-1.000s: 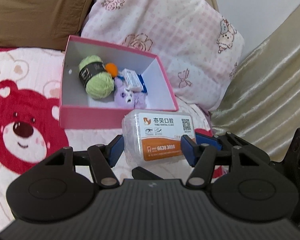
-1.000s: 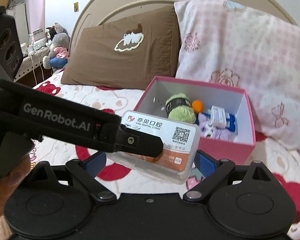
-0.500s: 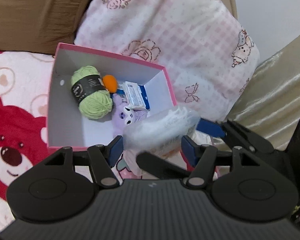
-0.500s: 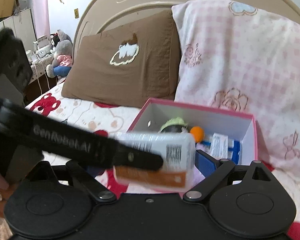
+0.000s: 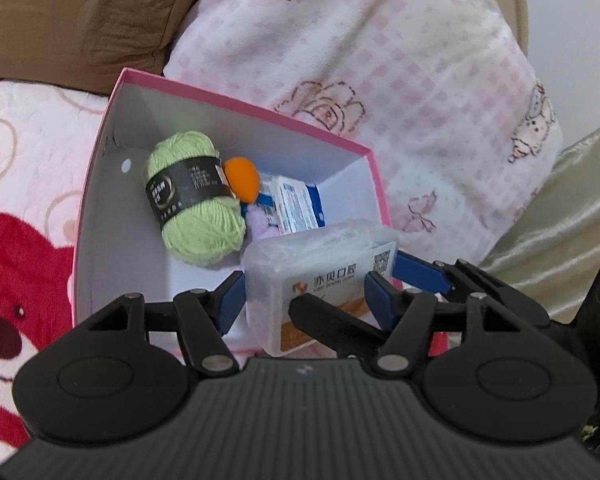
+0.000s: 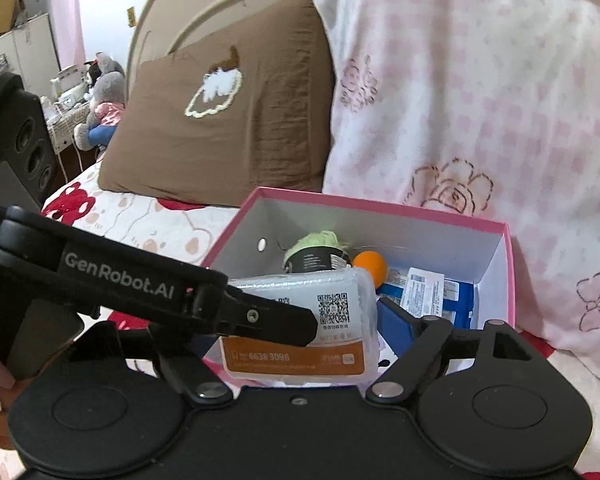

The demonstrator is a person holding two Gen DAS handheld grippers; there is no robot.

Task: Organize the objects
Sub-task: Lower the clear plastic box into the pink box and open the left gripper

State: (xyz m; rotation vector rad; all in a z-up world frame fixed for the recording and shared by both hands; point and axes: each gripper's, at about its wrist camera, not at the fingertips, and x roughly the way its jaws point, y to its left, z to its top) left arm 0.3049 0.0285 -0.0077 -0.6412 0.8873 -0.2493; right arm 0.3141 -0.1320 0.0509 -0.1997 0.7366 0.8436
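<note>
Floss box (image 5: 320, 276): clear plastic, orange-white label, QR code.

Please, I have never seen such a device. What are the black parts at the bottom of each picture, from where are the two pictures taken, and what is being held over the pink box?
No robot here: a person holds one two-finger gripper in each hand, and each carries a camera looking forward along its fingers. The black parts are the grippers' own bodies. One picture comes from the left gripper, the other from the right gripper. Both grip the same clear plastic case, held over the near edge of the pink box. The box stands on a bed with a bear-print cover, before two pillows. Inside lie green yarn, an orange ball, a blue-and-white packet and something lilac, mostly hidden.
</note>
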